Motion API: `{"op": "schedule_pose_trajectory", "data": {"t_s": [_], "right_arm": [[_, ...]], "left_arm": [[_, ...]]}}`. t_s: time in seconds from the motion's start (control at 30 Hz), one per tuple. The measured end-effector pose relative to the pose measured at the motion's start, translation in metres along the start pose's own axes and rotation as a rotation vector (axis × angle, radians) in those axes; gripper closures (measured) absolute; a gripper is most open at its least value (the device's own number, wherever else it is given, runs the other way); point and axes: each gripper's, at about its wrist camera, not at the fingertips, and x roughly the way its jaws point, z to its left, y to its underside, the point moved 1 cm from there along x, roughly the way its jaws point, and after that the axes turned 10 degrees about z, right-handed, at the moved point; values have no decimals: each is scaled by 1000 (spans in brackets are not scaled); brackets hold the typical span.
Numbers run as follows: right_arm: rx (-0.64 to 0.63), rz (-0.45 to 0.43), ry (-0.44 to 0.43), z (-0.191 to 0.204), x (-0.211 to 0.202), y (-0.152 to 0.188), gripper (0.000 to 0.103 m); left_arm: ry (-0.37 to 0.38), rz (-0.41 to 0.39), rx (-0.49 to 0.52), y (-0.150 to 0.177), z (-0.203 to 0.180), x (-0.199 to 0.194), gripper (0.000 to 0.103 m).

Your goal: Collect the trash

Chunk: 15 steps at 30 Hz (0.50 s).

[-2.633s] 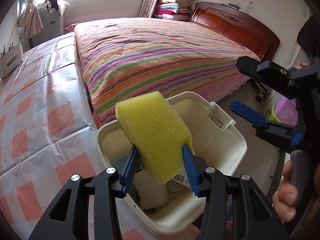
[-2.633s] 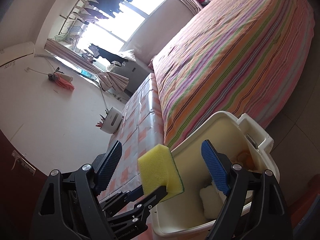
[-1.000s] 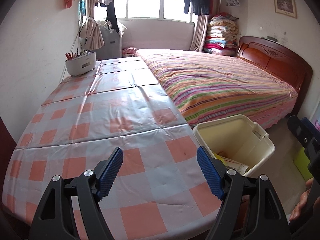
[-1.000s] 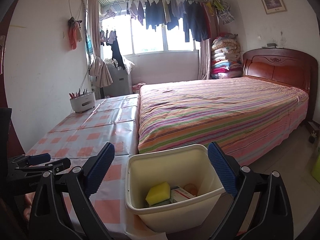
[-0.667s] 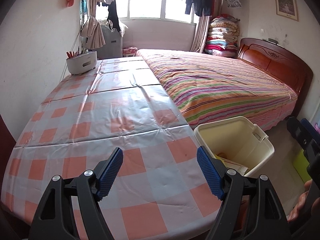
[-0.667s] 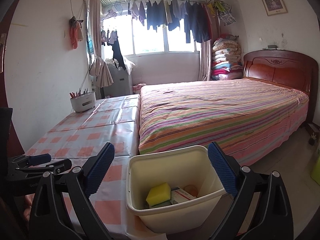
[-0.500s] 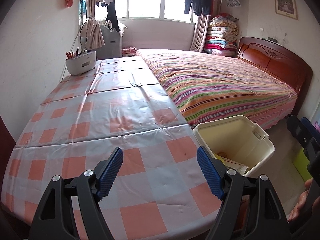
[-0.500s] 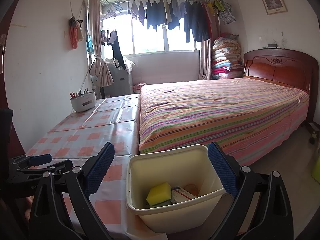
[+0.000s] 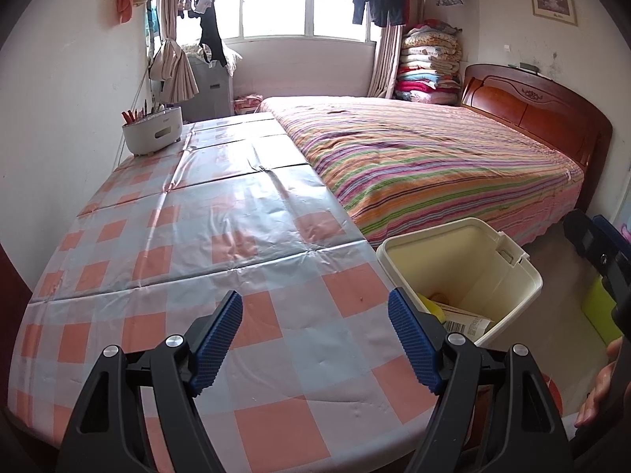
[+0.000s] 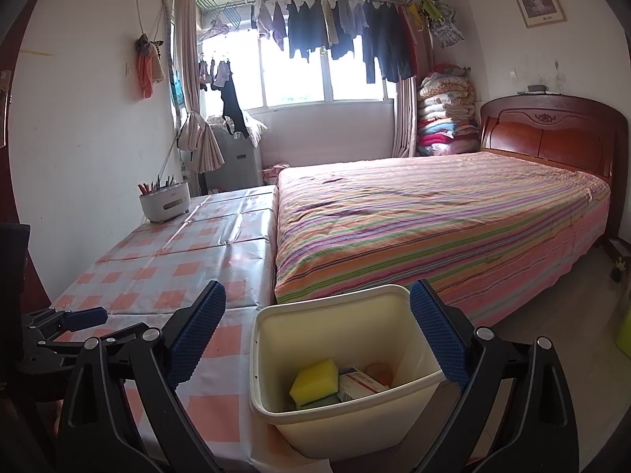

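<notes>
Both the left gripper (image 9: 315,337) and right gripper (image 10: 317,329) hang spread wide, holding nothing. The yellow sponge (image 10: 315,381) lies in the cream bin (image 10: 355,429) beside the table (image 9: 197,228); looks light, squashy, best pinched across its flat sides

The right tongs (image 10: 317,329) stood wide apart with nothing between their blue ribbed pads (image 10: 438,337), framing a cream plastic trash bin (image 10: 272,358) just beside the surface (image 10: 165,272) with its orange-and-white checked cloth. Inside the bin lay a yellow sponge (image 10: 314,380) next to a small white-and-red carton (image 10: 361,386). At the left edge the left tongs (image 10: 75,321) reached over the cloth, their opening hard to judge. A white pen holder (image 10: 165,202) stood at the surface's far end near the wall. The bed (image 10: 434,213) with a striped cover ran along the surface's right side, below clothes (image 10: 335,27) hung across the window.
</notes>
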Motion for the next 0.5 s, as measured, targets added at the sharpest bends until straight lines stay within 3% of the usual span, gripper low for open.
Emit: {"op": "schedule_pose_trajectory", "data": {"t_s": [0.5], "right_arm": [[-1, -2, -4, -1, -3, -1, 10]], "left_arm": [[-4, 42, 59, 3, -10, 9, 29]]}}
